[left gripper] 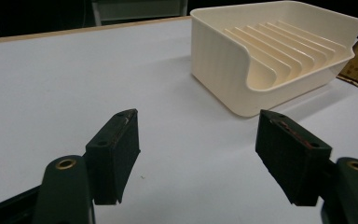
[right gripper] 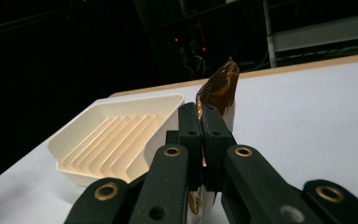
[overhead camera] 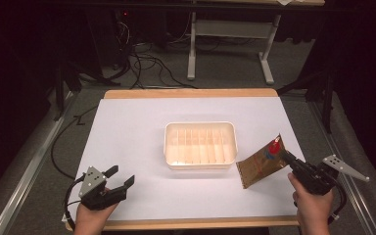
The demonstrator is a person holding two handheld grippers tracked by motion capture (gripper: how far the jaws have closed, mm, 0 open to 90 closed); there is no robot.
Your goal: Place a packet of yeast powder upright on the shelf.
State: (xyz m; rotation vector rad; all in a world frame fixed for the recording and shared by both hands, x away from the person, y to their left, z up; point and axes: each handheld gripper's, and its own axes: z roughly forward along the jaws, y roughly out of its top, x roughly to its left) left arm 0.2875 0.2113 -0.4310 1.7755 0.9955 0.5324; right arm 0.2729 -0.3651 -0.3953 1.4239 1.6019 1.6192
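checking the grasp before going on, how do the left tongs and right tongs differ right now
The left tongs stand open with nothing between the jaws; the right tongs are shut on the brown packet. The left tongs sit off the cream tray's left front corner, well apart from it; the right tongs sit to its right, with the packet close by the tray. Both are black, hand-held and point toward the tray.

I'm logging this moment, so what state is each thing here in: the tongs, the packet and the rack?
Left tongs: open, holding nothing, above the table.
Right tongs: shut on the brown foil packet.
Brown foil packet with red mark: gripped at one edge, tilted beside the rack.
Cream plastic ribbed rack: upright, slots bare.
White-topped table: bears the rack.
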